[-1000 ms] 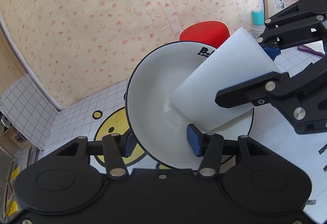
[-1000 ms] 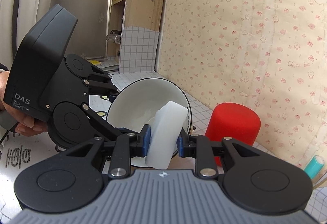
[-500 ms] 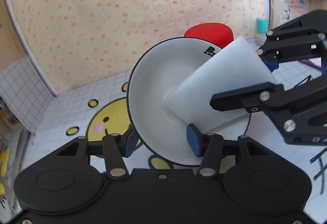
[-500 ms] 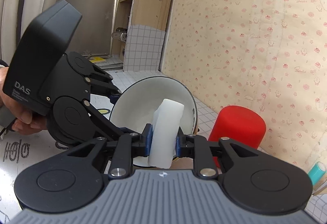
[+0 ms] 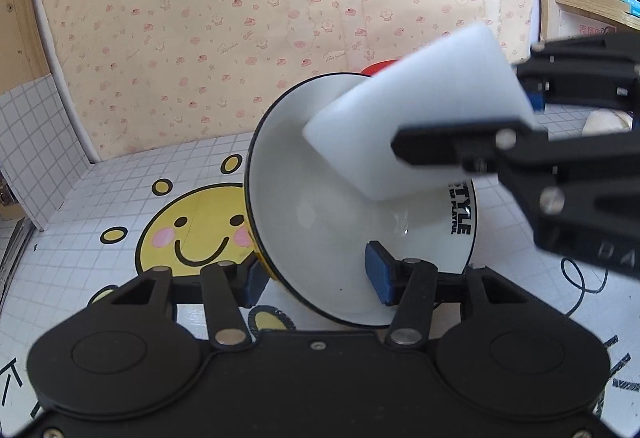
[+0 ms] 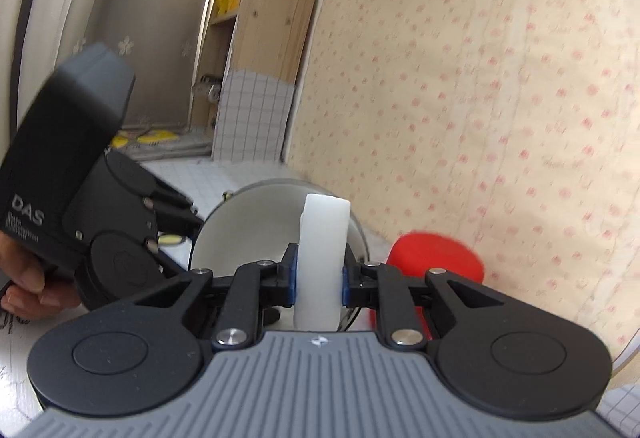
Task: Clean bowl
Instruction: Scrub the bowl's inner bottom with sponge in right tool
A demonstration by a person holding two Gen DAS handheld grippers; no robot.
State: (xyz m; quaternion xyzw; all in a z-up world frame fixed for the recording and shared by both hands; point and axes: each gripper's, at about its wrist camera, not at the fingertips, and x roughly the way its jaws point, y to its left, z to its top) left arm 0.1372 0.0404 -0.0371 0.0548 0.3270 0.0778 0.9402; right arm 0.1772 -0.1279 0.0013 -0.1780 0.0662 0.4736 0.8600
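Note:
A white bowl [image 5: 320,198] with a black rim and black lettering is tipped on its side, its opening facing the left wrist camera. My left gripper [image 5: 316,276] is shut on its lower rim, one blue pad inside and one finger outside. A white sponge block [image 5: 400,126] reaches into the bowl's upper right part from the right. My right gripper [image 5: 466,118] is shut on it. In the right wrist view the sponge [image 6: 322,238] stands squeezed between the blue pads of the right gripper [image 6: 319,276], whose jaws are closing tighter, in front of the bowl [image 6: 248,226].
A red cup [image 6: 436,258] stands upside down behind the bowl near the patterned wall; its top [image 5: 376,68] peeks over the rim. The tiled tabletop [image 5: 120,178] carries a yellow smiley print. A hand [image 6: 28,290] holds the left gripper's black housing [image 6: 60,198]. Shelves are at the far right.
The sponge has slid from the bowl's bottom up toward its upper right rim. The bowl has rolled, so its lettering now sits lower right. The right jaws have pinched the sponge thinner.

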